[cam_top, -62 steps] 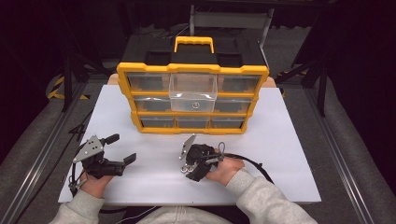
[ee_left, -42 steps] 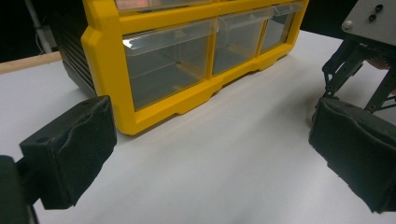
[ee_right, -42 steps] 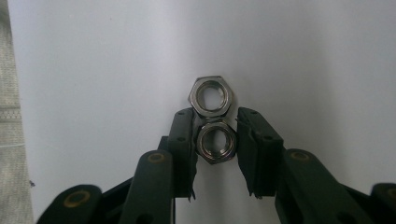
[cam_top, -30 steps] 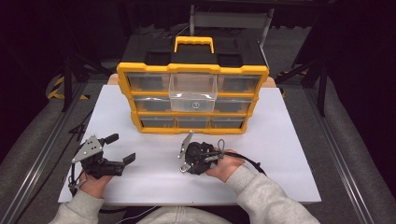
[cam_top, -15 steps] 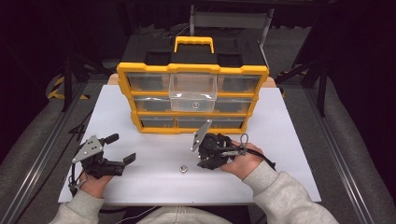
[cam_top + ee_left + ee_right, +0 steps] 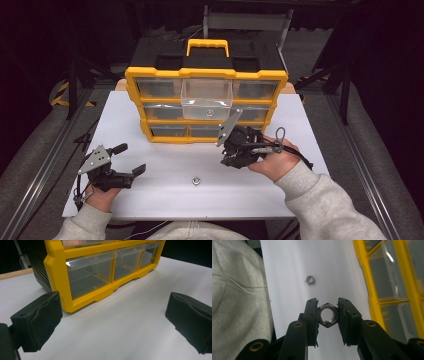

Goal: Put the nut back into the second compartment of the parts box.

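The right gripper (image 6: 327, 315) pinches a steel hex nut (image 6: 326, 315) between its two black pads, which press on opposite flats of the nut so that its bore faces the camera in the right gripper view. In the high view this gripper (image 6: 235, 152) is held in the air above the white surface (image 6: 310, 165), right of the middle and just in front of the lower right drawers of the yellow organizer (image 6: 206, 75). A second, loose nut (image 6: 196, 181) lies flat on the surface near the front edge, about midway between the two hands and well apart from both. The organizer stands at the back of the surface, toward the far edge, its clear drawers facing the person; the middle drawer of the top row (image 6: 206, 98) is pulled out, and a small item lies inside it, too small to identify. The left gripper (image 6: 127, 161) rests low near the front left corner of the surface, its jaws spread wide with nothing between them; its own view looks across bare surface at the organizer's lower left corner (image 6: 62, 302).
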### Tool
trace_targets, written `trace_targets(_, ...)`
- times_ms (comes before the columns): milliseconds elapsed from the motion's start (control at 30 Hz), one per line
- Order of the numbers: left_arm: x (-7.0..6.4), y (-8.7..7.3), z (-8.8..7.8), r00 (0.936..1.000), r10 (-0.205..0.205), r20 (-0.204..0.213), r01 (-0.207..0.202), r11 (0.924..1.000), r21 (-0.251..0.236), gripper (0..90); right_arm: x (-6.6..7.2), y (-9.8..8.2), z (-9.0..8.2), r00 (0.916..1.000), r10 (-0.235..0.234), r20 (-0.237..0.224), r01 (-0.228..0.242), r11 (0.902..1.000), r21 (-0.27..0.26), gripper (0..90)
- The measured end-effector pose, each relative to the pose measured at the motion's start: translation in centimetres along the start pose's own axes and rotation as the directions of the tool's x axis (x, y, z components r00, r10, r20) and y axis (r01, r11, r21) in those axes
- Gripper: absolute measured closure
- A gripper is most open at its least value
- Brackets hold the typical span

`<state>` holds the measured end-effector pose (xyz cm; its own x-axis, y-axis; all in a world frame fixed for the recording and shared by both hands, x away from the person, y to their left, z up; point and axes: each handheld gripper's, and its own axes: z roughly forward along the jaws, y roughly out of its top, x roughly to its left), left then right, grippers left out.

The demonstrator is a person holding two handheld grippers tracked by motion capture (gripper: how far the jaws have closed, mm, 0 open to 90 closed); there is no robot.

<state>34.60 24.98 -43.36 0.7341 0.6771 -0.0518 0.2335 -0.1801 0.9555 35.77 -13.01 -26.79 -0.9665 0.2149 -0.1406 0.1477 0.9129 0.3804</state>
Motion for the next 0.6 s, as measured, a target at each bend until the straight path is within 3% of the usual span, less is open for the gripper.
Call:
trace_targets(233,0.0,0.0,-0.1,1.0000,0.000,-0.002,0.000,1.0000,0.003,1.6,-0.6,1.0,-3.3,0.9990,-0.008,0.043,0.008,0.9998,-0.017,70.2)
trace_targets(600,0.1,0.0,0.0,1.0000,-0.002,0.000,0.002,1.0000,0.005,1.6,-2.1,2.5,-7.4,0.9981,-0.003,0.061,0.006,0.9987,-0.050,70.2)
